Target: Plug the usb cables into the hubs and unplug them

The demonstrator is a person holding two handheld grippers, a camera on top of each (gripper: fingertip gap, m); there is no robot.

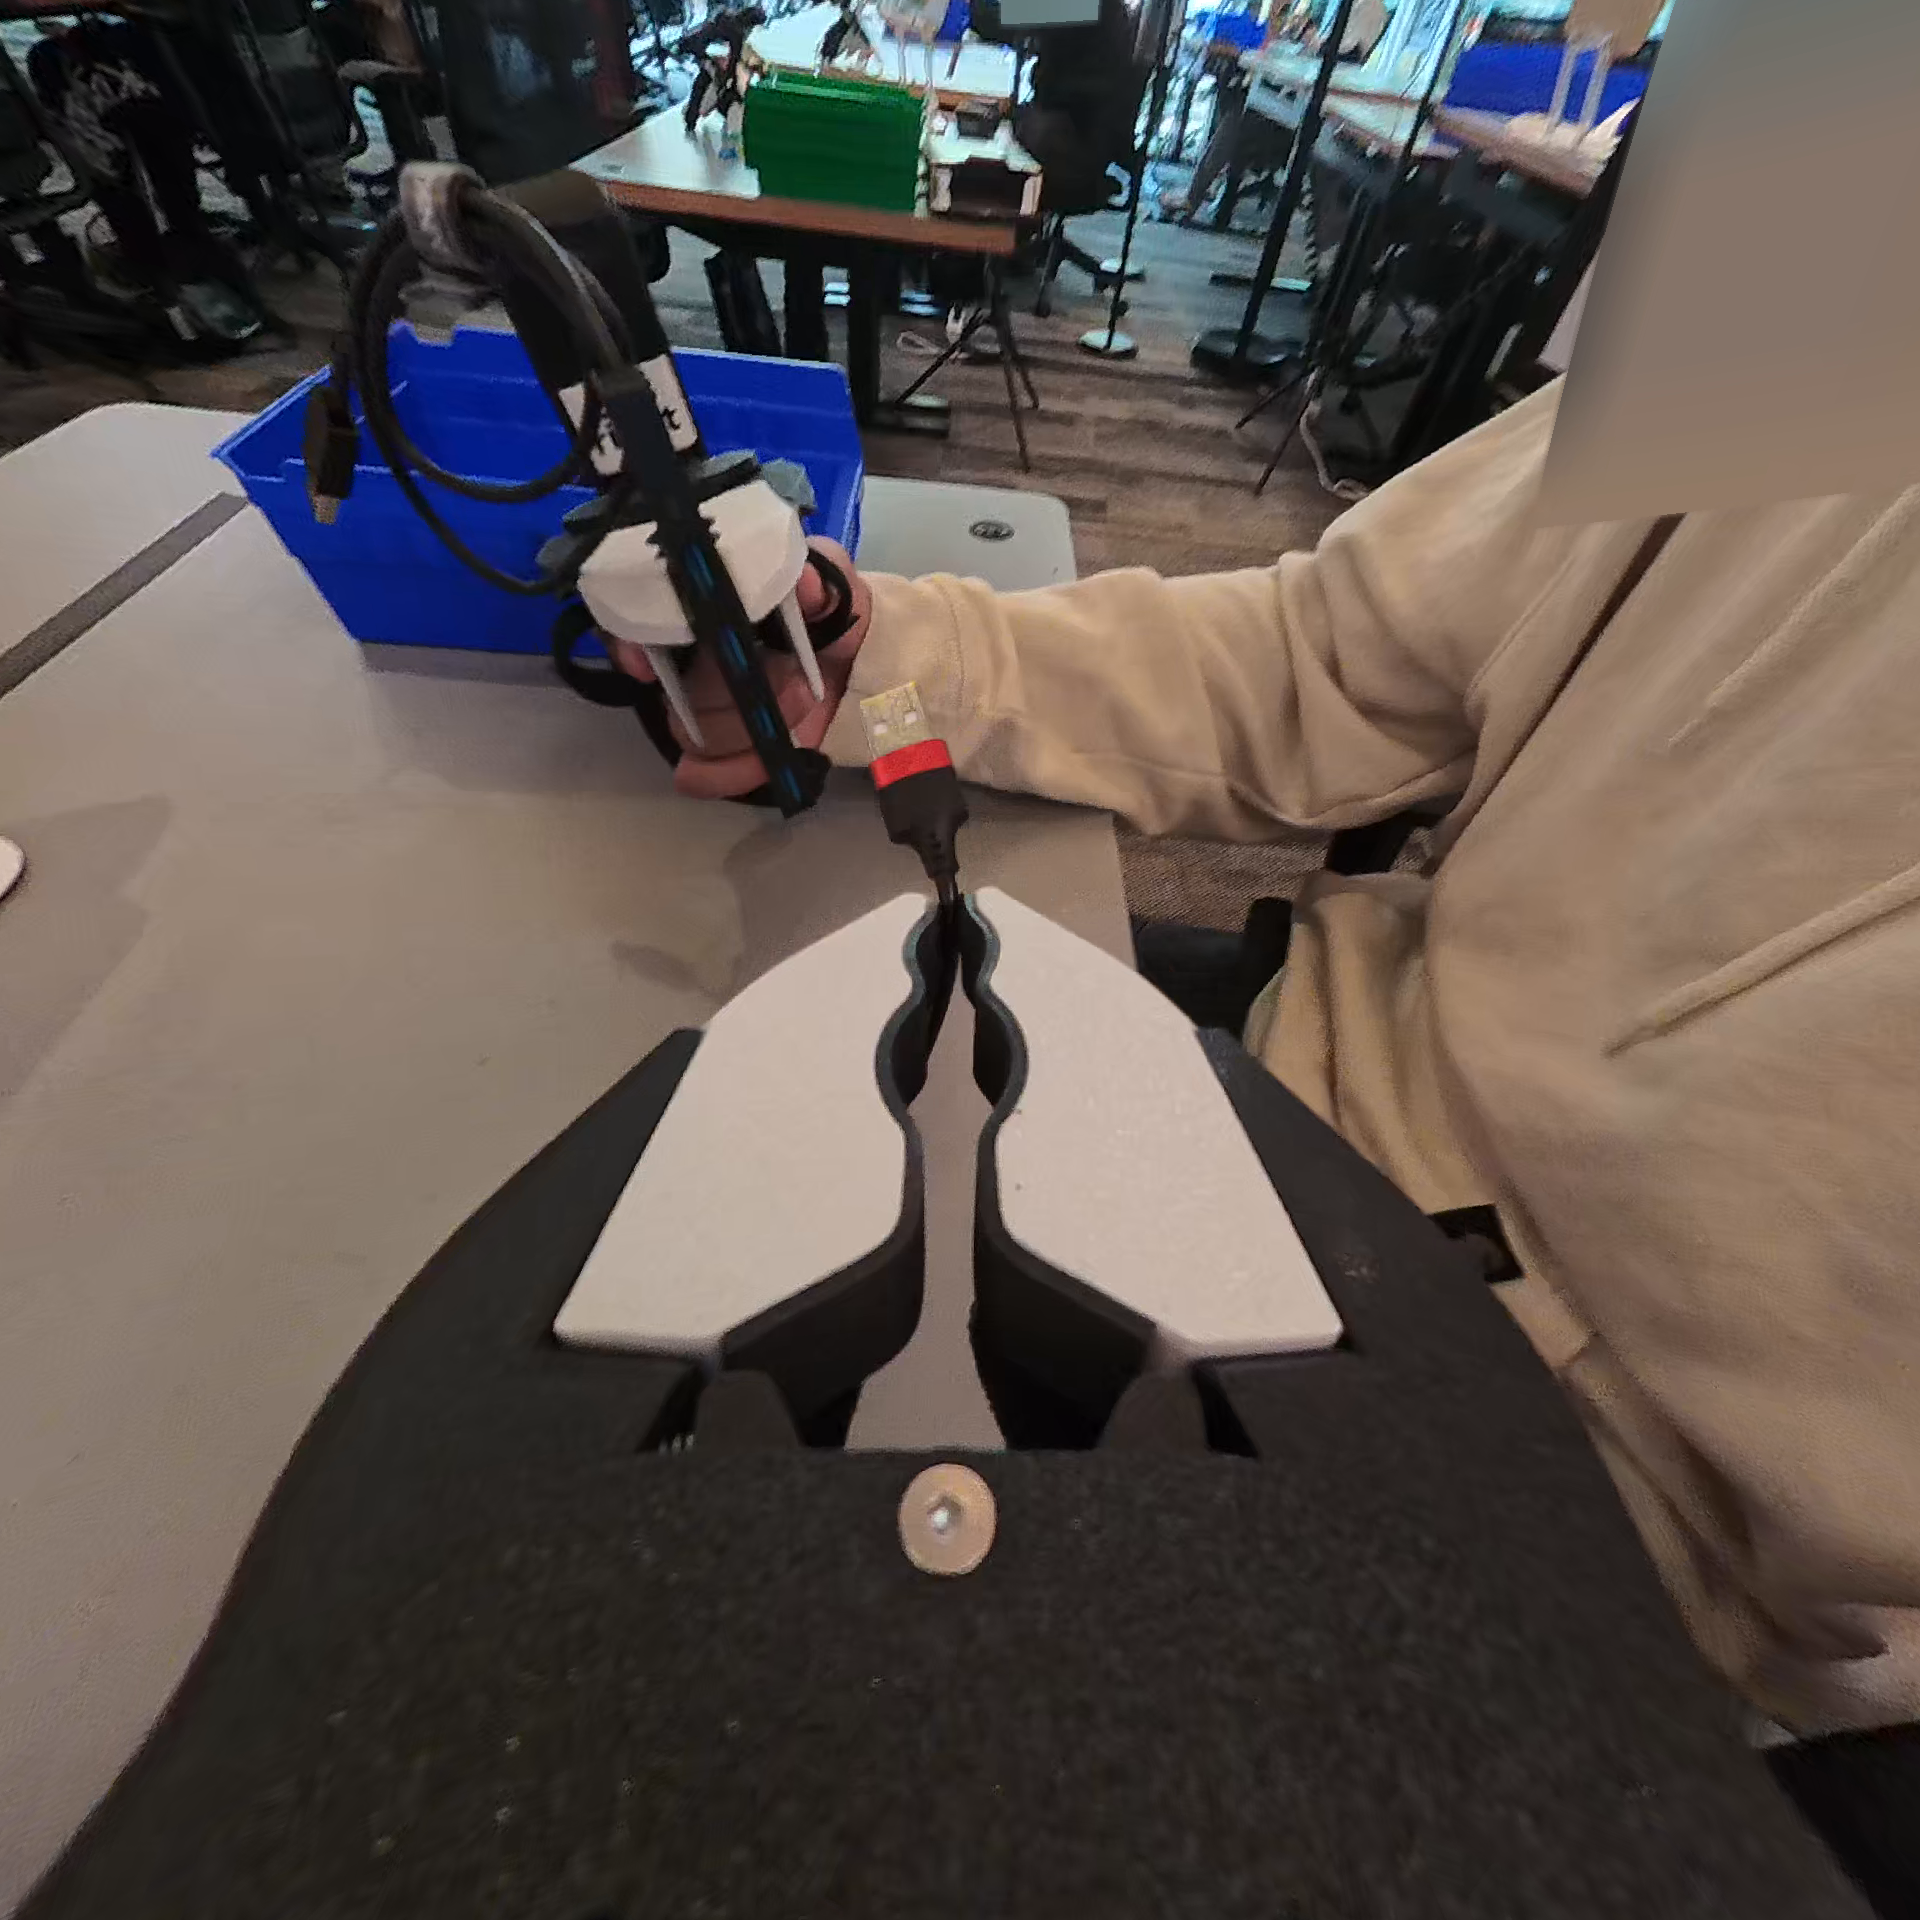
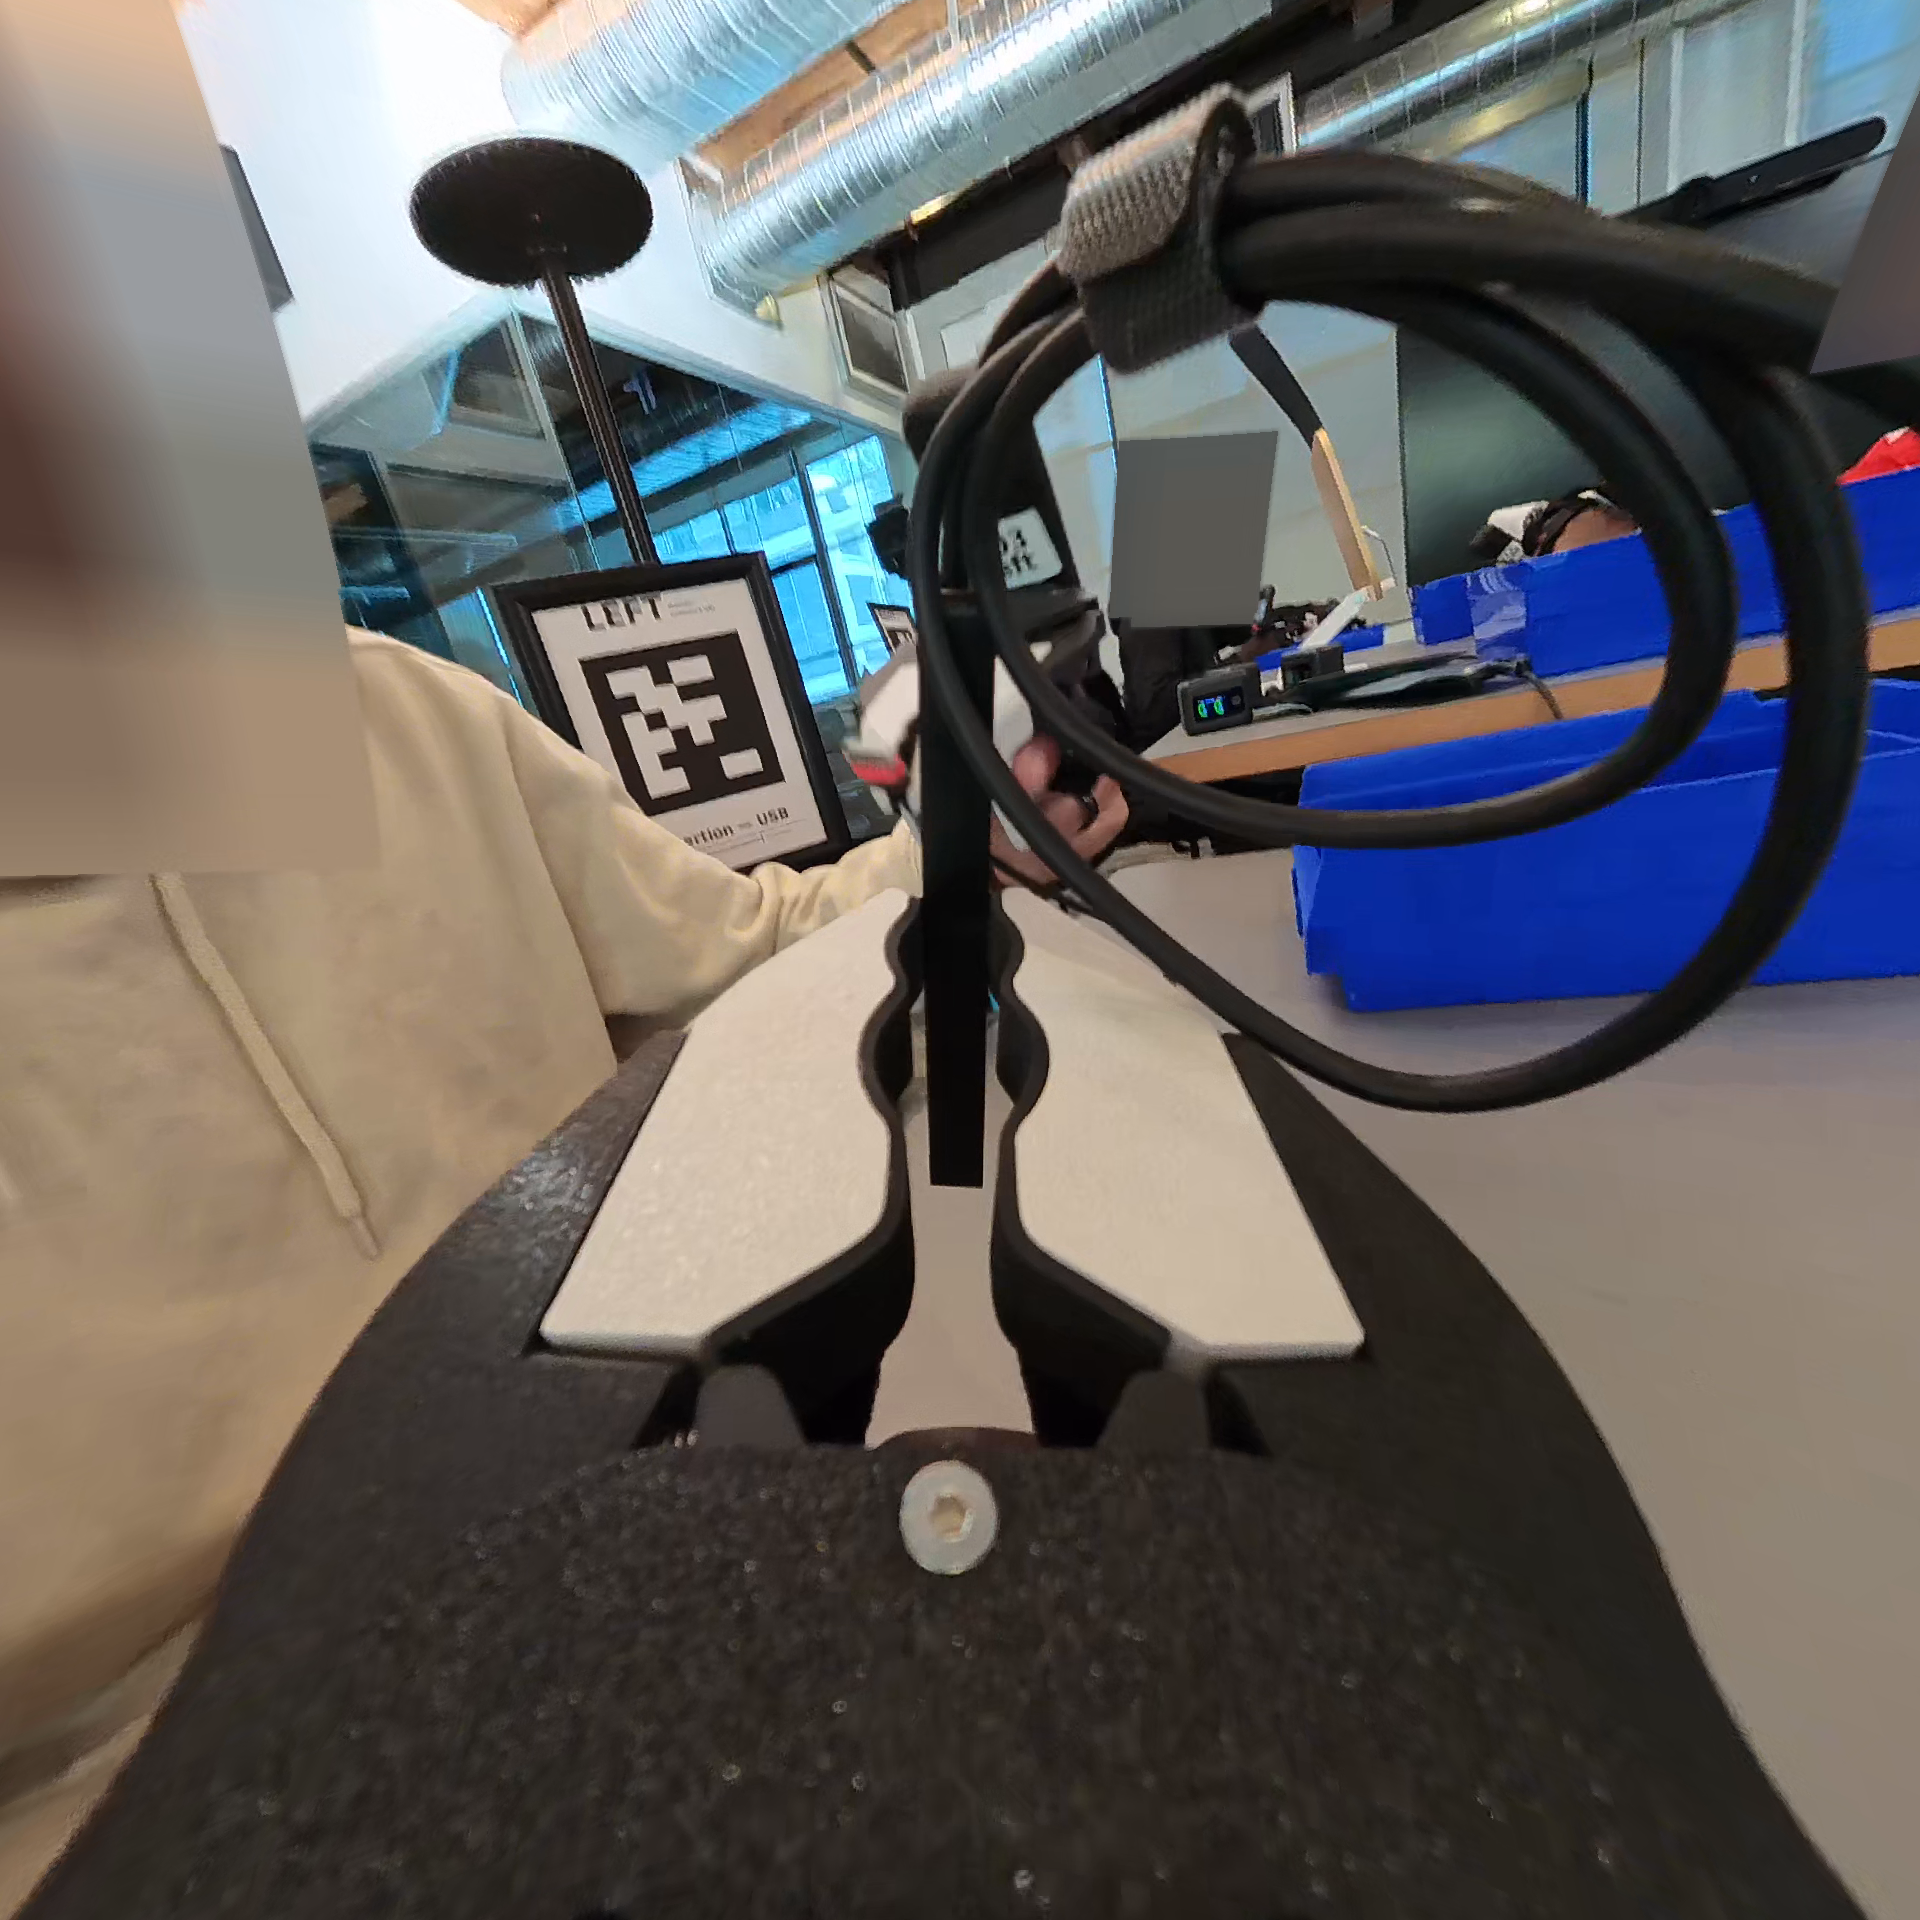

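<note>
In the left wrist view my left gripper [image 1: 951,914] is shut on a thin black USB cable just behind its plug [image 1: 909,748]. The plug has a red band and a bare metal tip that points up and away. Farther off, my right gripper [image 1: 691,582] holds a slim black USB hub [image 1: 743,665] with blue ports, tilted. The plug tip is just right of the hub, apart from it. In the right wrist view my right gripper [image 2: 956,925] is shut on the hub [image 2: 951,987]. The hub's coiled black lead [image 2: 1704,665], bound by a grey strap [image 2: 1153,239], hangs from its top.
A blue bin [image 1: 468,520] stands on the grey table [image 1: 312,935] behind the right gripper, and also shows in the right wrist view [image 2: 1610,894]. A person's cream sleeve [image 1: 1195,686] reaches across. A framed marker sign [image 2: 675,717] stands behind the left gripper [image 2: 899,727].
</note>
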